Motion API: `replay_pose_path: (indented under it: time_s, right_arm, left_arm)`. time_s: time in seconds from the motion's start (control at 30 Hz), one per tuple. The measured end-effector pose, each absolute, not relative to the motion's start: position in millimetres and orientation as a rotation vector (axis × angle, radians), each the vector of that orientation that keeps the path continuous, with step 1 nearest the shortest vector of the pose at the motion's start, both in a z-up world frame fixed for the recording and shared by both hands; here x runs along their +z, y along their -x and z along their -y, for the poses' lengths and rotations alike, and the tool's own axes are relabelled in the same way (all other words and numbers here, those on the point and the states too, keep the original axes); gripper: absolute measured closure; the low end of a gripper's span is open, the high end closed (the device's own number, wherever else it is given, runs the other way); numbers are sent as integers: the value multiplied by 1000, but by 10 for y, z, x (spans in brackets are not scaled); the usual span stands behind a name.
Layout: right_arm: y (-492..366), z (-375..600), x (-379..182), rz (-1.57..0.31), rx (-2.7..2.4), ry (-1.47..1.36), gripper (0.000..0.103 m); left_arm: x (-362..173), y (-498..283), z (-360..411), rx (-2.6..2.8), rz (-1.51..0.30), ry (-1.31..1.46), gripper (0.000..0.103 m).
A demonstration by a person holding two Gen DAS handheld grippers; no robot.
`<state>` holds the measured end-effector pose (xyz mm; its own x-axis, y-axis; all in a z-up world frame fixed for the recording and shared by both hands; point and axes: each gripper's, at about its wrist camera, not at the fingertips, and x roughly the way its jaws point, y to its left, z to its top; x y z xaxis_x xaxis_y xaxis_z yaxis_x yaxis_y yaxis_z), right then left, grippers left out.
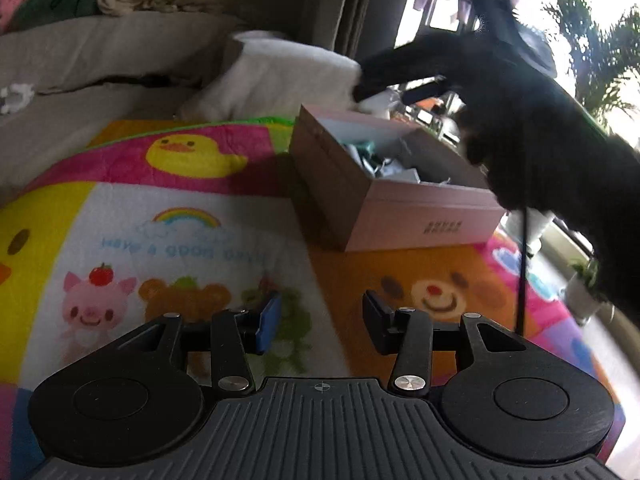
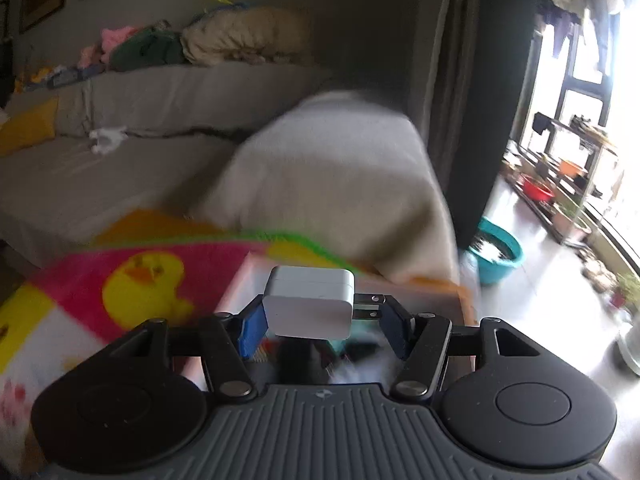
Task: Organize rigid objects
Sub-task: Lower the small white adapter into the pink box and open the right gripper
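Reaching over the pink box (image 1: 400,216), the right gripper (image 2: 320,320) pinches a white charger (image 2: 310,306).
Its prongs point right, long axis crosswise between the pads (background blurred). Only the left view shows the box's clutter and the left gripper (image 1: 322,316), spread and empty above the cartoon blanket (image 1: 180,232).

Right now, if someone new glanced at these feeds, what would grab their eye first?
The white plug adapter between the right claw's pads, prongs pointing right. Next, the bright cartoon blanket with its yellow duck, and the open pink box of odds and ends on it. The left claw hangs empty over the blanket.
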<state>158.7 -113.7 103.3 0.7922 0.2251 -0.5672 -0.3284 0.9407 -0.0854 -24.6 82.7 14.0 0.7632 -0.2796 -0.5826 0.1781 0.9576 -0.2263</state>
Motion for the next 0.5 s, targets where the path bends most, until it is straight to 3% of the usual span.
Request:
replay_pose_path:
  time_s: [0.07, 0.27, 0.33, 0.5]
  right_arm:
    - [-1722, 1000, 972, -617, 291, 212, 29]
    - [-1378, 1177, 866, -648, 284, 188, 29]
    - [-1070, 1369, 853, -628, 284, 172, 24]
    - [-344, 1796, 711, -597, 210, 139, 12]
  left_arm:
    - [125, 262, -885, -242, -657, 165, 54]
    - [64, 317, -881, -238, -687, 160, 54]
    - [53, 358, -789, -240, -680, 117, 53]
    - [31, 384, -488, -199, -680, -14, 34]
